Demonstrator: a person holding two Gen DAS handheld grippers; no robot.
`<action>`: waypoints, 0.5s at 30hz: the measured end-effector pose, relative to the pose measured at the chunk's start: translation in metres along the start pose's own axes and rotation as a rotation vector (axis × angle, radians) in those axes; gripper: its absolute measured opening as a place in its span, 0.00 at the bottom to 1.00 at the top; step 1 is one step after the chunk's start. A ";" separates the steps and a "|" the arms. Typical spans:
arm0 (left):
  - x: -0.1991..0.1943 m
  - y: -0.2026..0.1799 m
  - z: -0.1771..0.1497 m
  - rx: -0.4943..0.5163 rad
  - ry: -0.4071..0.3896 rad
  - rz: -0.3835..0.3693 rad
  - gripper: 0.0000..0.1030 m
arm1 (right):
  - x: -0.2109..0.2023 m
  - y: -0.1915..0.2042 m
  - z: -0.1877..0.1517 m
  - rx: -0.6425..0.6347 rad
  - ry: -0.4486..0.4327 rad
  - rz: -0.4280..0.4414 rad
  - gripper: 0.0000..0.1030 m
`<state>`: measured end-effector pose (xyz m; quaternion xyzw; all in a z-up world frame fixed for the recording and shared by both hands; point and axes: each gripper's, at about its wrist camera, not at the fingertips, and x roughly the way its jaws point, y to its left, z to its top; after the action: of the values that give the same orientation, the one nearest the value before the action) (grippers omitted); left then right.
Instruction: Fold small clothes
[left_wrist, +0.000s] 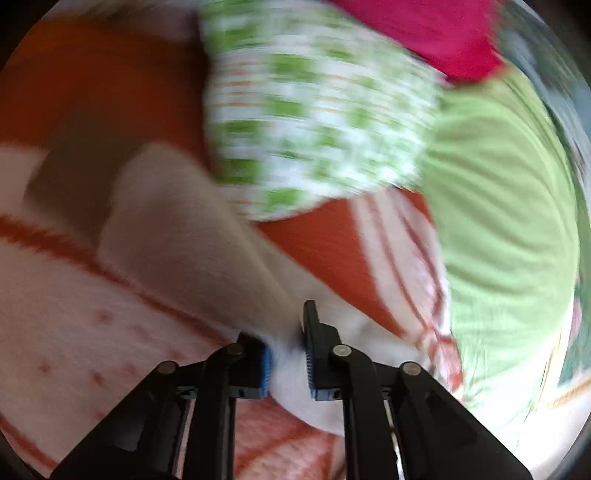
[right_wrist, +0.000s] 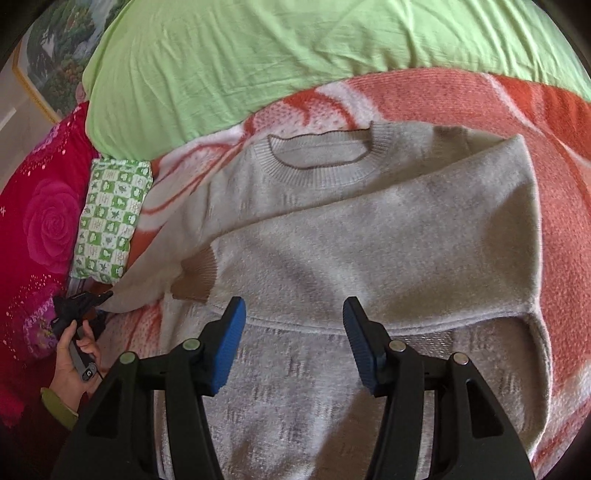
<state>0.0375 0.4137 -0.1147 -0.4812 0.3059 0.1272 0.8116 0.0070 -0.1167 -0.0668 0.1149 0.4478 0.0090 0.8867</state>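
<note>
The grey sweater (right_wrist: 369, 258) lies flat on the orange-and-white blanket (right_wrist: 554, 147), neck toward 12 o'clock in the right wrist view, with 1 sleeve folded across its chest and the brown cuff (right_wrist: 197, 275) ending at about 9 o'clock. The right gripper (right_wrist: 293, 317) hangs over the lower body of the sweater with its 2 fingers spread wide and nothing between them. At 8 o'clock in that view the left gripper (right_wrist: 83, 301), held in a hand (right_wrist: 74, 363), pinches the other sleeve at the sweater's edge. In the blurred left wrist view, the left gripper (left_wrist: 288, 354) has its fingers drawn narrow on pale sleeve fabric (left_wrist: 184, 240). Around the sweater lie a green checked pillow (right_wrist: 110, 221) at 9 o'clock, a green pillow (right_wrist: 258, 62) across 12 o'clock, and a pink rose-print cover (right_wrist: 40, 221) beyond the checked pillow.
</note>
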 end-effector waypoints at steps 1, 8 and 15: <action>-0.001 -0.013 -0.004 0.035 0.004 -0.015 0.10 | -0.003 -0.004 0.000 0.008 -0.006 -0.003 0.54; 0.011 -0.170 -0.105 0.404 0.160 -0.245 0.08 | -0.023 -0.036 -0.002 0.082 -0.049 0.000 0.54; 0.073 -0.272 -0.273 0.831 0.431 -0.310 0.13 | -0.041 -0.077 0.002 0.181 -0.085 -0.024 0.54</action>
<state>0.1291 0.0357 -0.0637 -0.1721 0.4166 -0.2302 0.8625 -0.0227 -0.1971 -0.0495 0.1894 0.4101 -0.0471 0.8909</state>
